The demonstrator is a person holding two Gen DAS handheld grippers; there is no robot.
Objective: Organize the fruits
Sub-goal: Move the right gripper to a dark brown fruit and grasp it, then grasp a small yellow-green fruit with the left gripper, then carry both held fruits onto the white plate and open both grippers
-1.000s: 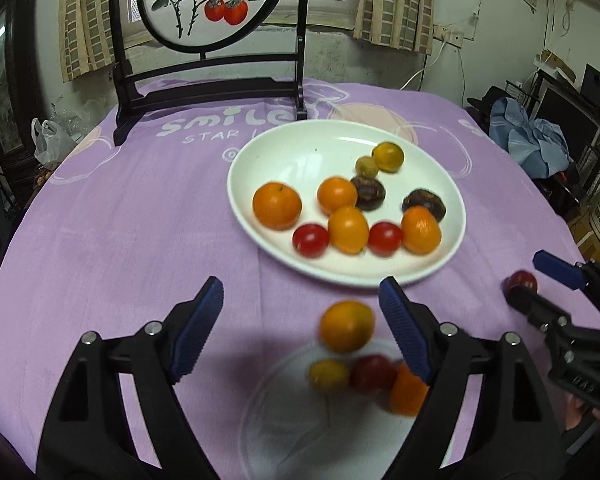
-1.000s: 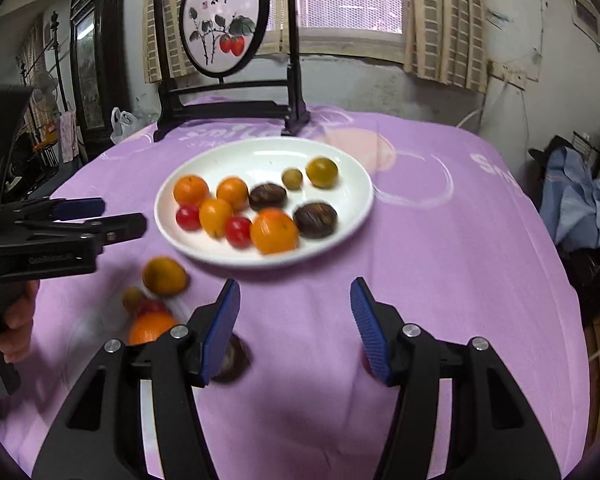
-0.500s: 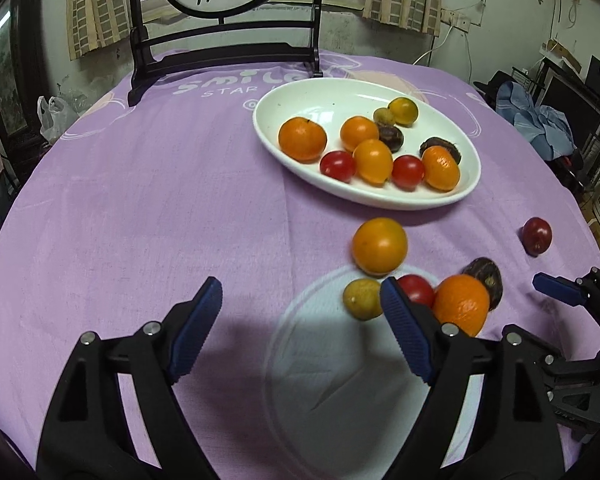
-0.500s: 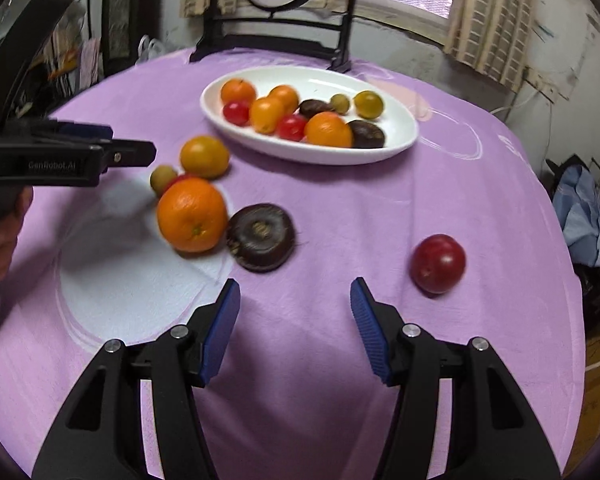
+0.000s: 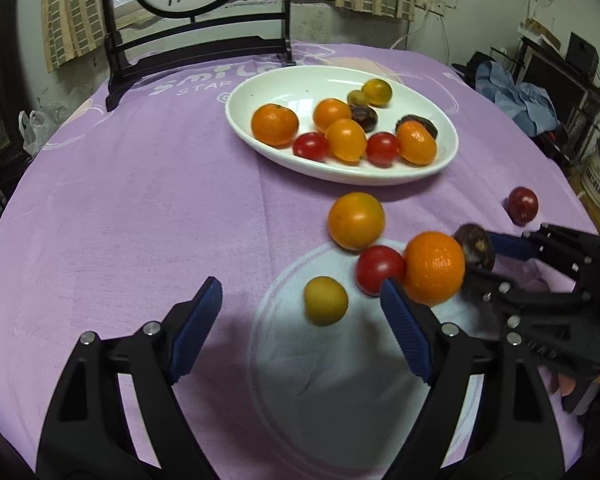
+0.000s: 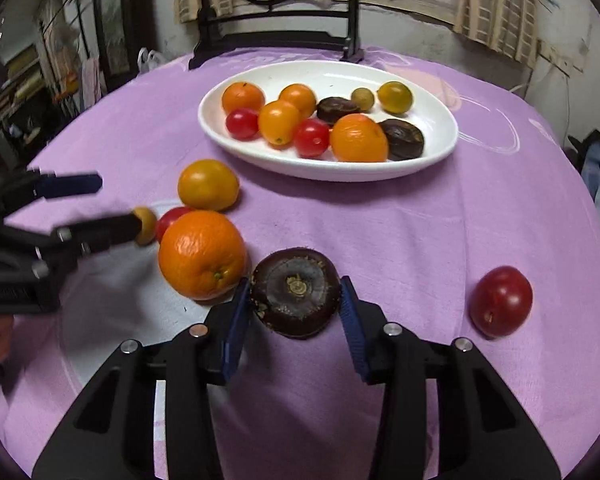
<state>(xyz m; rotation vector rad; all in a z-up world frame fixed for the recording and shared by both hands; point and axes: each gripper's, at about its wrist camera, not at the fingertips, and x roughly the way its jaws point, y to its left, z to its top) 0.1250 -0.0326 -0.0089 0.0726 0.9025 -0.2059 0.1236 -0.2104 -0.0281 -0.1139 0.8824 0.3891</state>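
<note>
The dark fruit (image 6: 296, 292), lying near the tabletop's front edge, is bracketed by the right claw (image 6: 296, 312), spread and not yet pinching. The left claw (image 5: 300, 320) is held spread (empty). Closing, then carrying to the white plate (image 6: 440, 152), is probably called for.

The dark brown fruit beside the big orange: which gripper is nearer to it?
Right. The right gripper straddles the dark brown fruit; the left gripper hovers past the big orange.
</note>
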